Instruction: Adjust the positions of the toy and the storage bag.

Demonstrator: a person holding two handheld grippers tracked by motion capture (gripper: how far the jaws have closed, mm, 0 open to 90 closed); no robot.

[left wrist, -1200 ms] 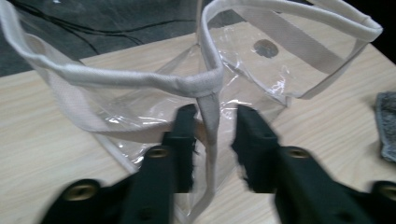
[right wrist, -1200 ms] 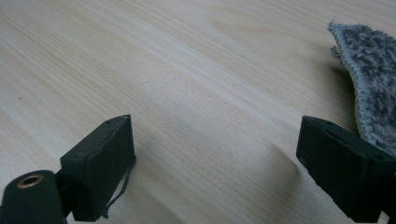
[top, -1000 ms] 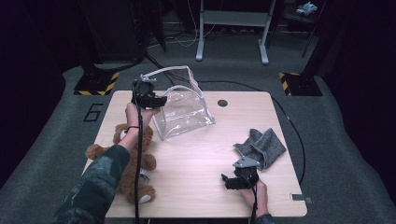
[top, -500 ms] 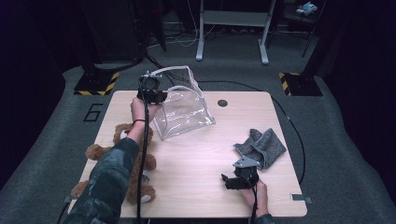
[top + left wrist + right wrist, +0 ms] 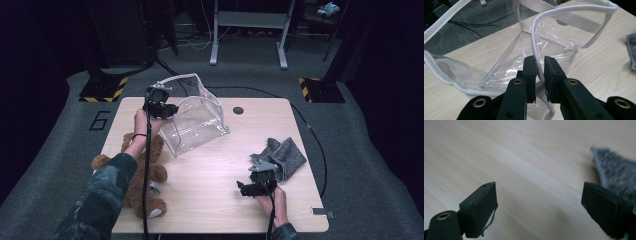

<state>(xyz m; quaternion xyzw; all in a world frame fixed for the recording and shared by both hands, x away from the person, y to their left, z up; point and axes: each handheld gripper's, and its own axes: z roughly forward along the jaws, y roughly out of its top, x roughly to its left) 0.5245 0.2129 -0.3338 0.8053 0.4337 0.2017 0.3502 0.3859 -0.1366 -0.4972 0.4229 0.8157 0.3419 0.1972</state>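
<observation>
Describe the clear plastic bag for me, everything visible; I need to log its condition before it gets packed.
The clear plastic bag, see-through vinyl edged with white piping and a white webbing strap, lies tipped on the pale wooden table, its mouth open toward the left gripper. That gripper's fingers, which have just been closing, pinch the white rim. The film looks creased and glossy. The bag looks empty.

Between the clear bag (image 5: 197, 120) and the grey cloth (image 5: 282, 156) you have bare table (image 5: 215, 185). The teddy bear (image 5: 142, 175) blocks your left side.
</observation>
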